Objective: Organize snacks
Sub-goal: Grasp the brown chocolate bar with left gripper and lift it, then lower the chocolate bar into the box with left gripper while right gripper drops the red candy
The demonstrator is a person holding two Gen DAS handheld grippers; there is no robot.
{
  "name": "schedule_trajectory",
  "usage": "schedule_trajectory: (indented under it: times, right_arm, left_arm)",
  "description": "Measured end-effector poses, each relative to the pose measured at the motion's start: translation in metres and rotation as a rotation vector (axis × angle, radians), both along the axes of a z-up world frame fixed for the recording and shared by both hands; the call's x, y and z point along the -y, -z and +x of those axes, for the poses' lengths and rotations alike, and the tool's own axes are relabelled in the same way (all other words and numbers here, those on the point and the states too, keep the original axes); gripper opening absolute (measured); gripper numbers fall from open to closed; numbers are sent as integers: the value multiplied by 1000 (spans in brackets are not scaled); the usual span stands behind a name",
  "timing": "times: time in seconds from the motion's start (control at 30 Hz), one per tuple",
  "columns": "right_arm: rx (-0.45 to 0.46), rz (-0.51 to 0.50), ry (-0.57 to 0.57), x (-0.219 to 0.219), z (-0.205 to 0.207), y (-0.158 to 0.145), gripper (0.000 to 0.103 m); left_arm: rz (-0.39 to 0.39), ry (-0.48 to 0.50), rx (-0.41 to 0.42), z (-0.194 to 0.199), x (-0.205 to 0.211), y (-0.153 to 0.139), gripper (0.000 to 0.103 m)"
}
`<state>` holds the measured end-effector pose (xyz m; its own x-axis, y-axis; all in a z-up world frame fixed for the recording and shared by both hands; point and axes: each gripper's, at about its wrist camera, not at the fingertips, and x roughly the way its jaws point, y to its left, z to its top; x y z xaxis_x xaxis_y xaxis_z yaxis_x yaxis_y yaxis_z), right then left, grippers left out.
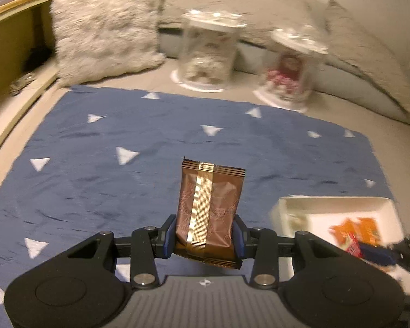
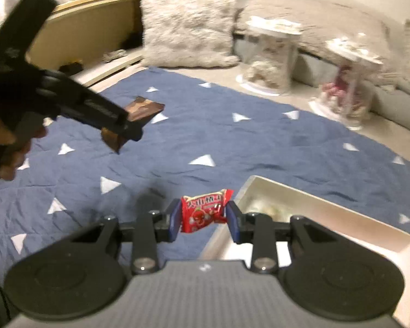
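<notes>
Left gripper (image 1: pixel 205 239): black linkage arms showing silver screw heads, blue pads lining its fingers (image 1: pixel 168 239).
Housing: grey ribbed plate bearing a small white logo, flanked by round black discs.
Right gripper (image 2: pixel 203 222): wearing matching black, grey and blue parts.

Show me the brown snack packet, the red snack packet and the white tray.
brown snack packet (image 1: pixel 209 207), left wrist view, its gold stripe.
red snack packet (image 2: pixel 202 214), right wrist view, printed front.
white tray (image 2: pixel 325 205), right wrist view, far rim.
</notes>
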<state>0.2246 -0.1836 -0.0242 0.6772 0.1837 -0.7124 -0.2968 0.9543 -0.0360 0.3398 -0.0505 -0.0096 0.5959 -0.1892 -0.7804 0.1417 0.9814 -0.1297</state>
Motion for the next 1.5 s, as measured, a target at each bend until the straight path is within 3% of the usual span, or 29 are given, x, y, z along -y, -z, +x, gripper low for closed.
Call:
schedule_trajectory:
  times: [0.27, 0.5, 0.63, 0.83, 1.0, 1.27, 1.37, 1.43, 1.5]
  right_arm:
    - [0, 3, 97, 49, -21, -20, 41]
    - [-31, 44, 195, 99, -30, -13, 41]
    - [-52, 59, 244, 121, -24, -5, 41]
    - [-97, 59, 218, 125, -15, 8, 41]
    - [-128, 37, 192, 117, 2, 18, 41]
    - [-138, 13, 150, 104, 19, 28, 41]
    - [-117, 26, 151, 102, 25, 33, 47]
    - [-106, 14, 182, 101, 28, 35, 63]
    - [-105, 0, 200, 102, 28, 36, 67]
  left_arm:
    - [-51, 138, 8, -23, 54, -8, 43]
    - [-30, 296, -43, -34, 108, 15, 43]
    - [-21, 309, -66, -31, 121, 29, 43]
    - [-63, 296, -108, -19, 121, 46, 43]
    - [-40, 243, -107, -10, 115, 56, 61]
    - [-3, 217, -119, -2, 101, 60, 64]
    - [11, 221, -132, -2, 100, 63, 66]
    - [23, 224, -141, -3, 101, 66, 68]
    - [32, 228, -149, -4, 102, 69, 69]
